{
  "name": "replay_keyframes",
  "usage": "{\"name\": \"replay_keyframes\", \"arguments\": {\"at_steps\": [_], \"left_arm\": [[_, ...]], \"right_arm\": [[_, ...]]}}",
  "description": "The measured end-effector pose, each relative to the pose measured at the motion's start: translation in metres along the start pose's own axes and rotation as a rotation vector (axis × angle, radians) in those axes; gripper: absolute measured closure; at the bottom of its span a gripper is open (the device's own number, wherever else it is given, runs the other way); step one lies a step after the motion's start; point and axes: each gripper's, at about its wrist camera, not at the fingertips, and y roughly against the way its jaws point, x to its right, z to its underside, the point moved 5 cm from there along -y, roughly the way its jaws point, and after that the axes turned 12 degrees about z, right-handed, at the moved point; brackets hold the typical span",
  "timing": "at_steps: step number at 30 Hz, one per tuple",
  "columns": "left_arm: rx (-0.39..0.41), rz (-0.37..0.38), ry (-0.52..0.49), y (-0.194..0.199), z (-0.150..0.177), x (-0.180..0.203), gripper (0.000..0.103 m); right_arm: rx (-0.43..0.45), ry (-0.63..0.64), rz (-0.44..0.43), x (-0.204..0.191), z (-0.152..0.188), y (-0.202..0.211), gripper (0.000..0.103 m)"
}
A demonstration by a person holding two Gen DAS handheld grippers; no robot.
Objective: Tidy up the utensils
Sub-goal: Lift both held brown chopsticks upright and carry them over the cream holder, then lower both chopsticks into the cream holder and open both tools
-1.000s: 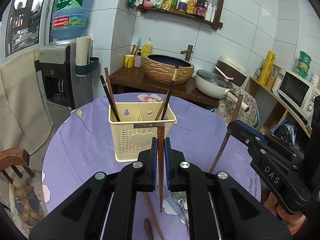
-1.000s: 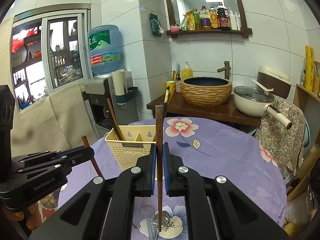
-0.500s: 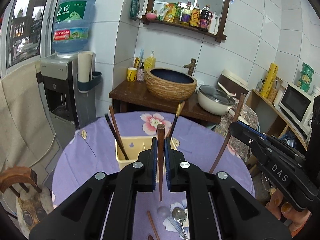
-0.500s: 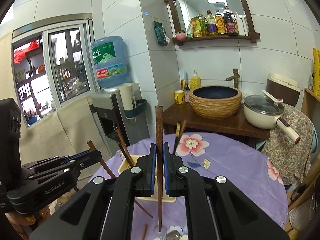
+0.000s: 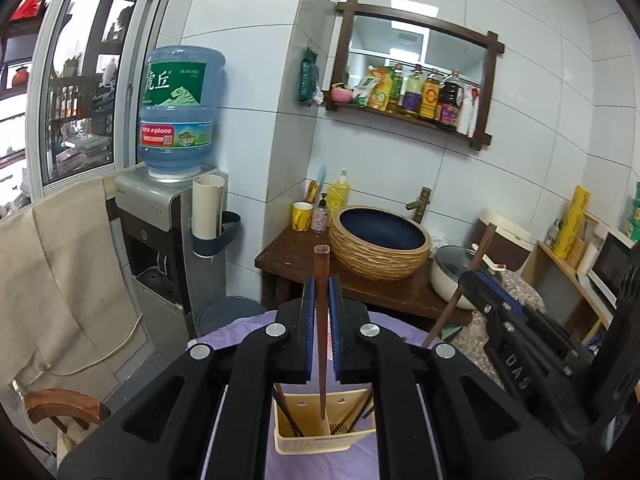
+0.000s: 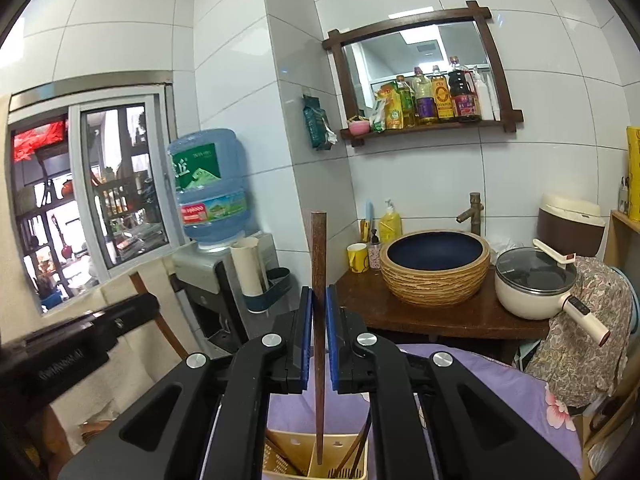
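Observation:
My left gripper (image 5: 320, 292) is shut on a brown wooden chopstick (image 5: 321, 320) held upright, its lower tip over the cream utensil caddy (image 5: 316, 436). My right gripper (image 6: 319, 304) is shut on another brown chopstick (image 6: 318, 300), also upright, tip hanging over the caddy (image 6: 316, 460). The caddy stands on the purple tablecloth (image 5: 316, 464) and holds several chopsticks leaning in its compartments. The right gripper also shows in the left wrist view (image 5: 472, 276) with its chopstick, and the left gripper shows in the right wrist view (image 6: 132, 304).
Behind the table stands a wooden counter (image 6: 432, 316) with a woven basin (image 6: 434, 266) and a white pot (image 6: 534, 280). A water dispenser (image 5: 160, 232) stands at the left. A patterned cloth (image 6: 576, 320) hangs at the right.
Both grippers have risen and tilted up with their chopsticks. The caddy has dropped to the bottom of both views, and the chopstick tips now hang over it.

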Motion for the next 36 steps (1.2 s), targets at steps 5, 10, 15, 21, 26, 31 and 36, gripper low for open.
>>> {"name": "replay_keyframes", "arguments": {"at_steps": [5, 10, 15, 21, 26, 31, 36], "left_arm": [[-0.084, -0.015, 0.024, -0.044, 0.04, -0.022, 0.096], [-0.183, -0.008, 0.069, -0.079, 0.095, -0.037, 0.096], [-0.247, -0.013, 0.079, -0.1, 0.135, -0.045, 0.096], [-0.258, -0.025, 0.078, -0.102, 0.15, -0.047, 0.095], [-0.203, -0.011, 0.055, -0.076, 0.154, -0.04, 0.053], [-0.187, 0.03, 0.051, -0.04, 0.183, -0.035, 0.04], [-0.282, 0.027, 0.047, -0.021, 0.244, -0.041, 0.04]], "right_arm": [[-0.096, 0.01, 0.027, 0.003, 0.054, -0.042, 0.096], [-0.16, 0.044, 0.044, 0.006, 0.098, -0.059, 0.096], [-0.21, 0.039, 0.049, 0.01, 0.121, -0.071, 0.096], [-0.218, 0.018, 0.055, 0.017, 0.129, -0.069, 0.094], [-0.177, 0.04, 0.051, 0.024, 0.135, -0.039, 0.071], [-0.248, 0.05, 0.018, 0.035, 0.165, -0.008, 0.061], [-0.331, 0.13, 0.058, 0.051, 0.223, 0.018, 0.06]]}}
